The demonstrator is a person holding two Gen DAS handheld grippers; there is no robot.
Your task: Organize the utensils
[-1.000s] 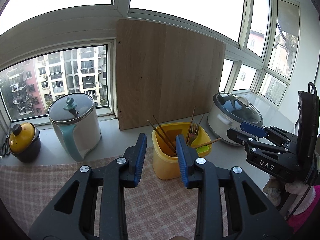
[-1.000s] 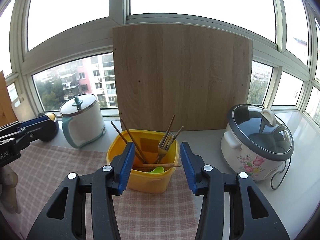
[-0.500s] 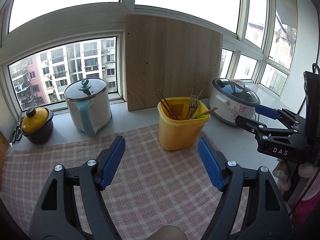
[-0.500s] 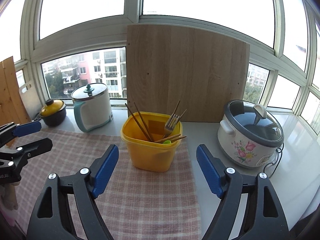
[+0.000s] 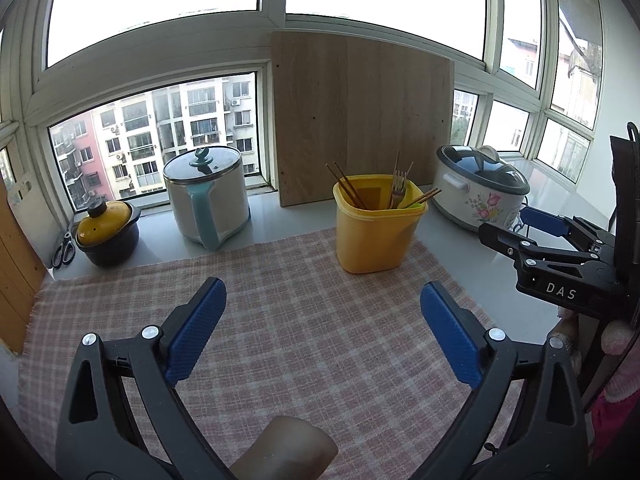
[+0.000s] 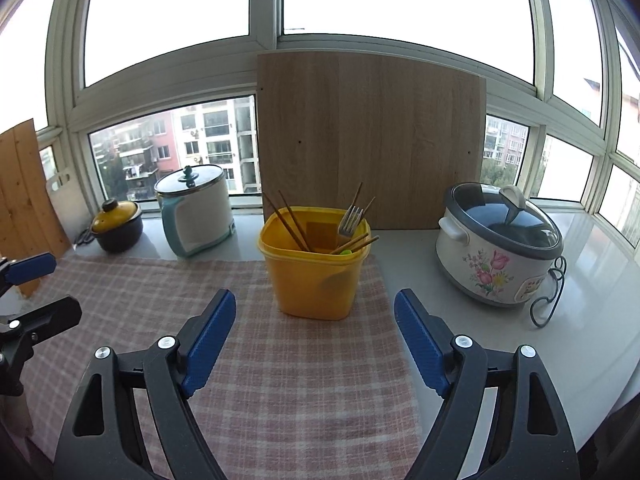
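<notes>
A yellow plastic container (image 5: 376,236) (image 6: 316,280) stands on the far side of a pink checked cloth (image 5: 300,320) (image 6: 280,360). Wooden chopsticks (image 5: 348,188) (image 6: 292,220), a metal fork (image 5: 398,190) (image 6: 350,220) and a green utensil (image 6: 346,252) stick up in it. My left gripper (image 5: 320,286) hangs over the cloth, well short of the container, its jaws opening wide with nothing between them. My right gripper (image 6: 314,296) is open and empty, also short of the container. Each wrist view shows the other gripper at its edge: the right gripper (image 5: 506,222), the left gripper (image 6: 66,284).
On the white counter behind the cloth stand a white and teal kettle (image 5: 208,204), a small dark pot with a yellow lid (image 5: 106,236) and a flowered rice cooker (image 6: 496,256) with its cord (image 6: 548,300). A wooden board (image 5: 360,120) leans on the window. Scissors (image 5: 64,250) lie far left.
Both grippers have drawn back from the yellow container toward the near edge of the cloth. The jaws of both have spread from narrow to wide.
</notes>
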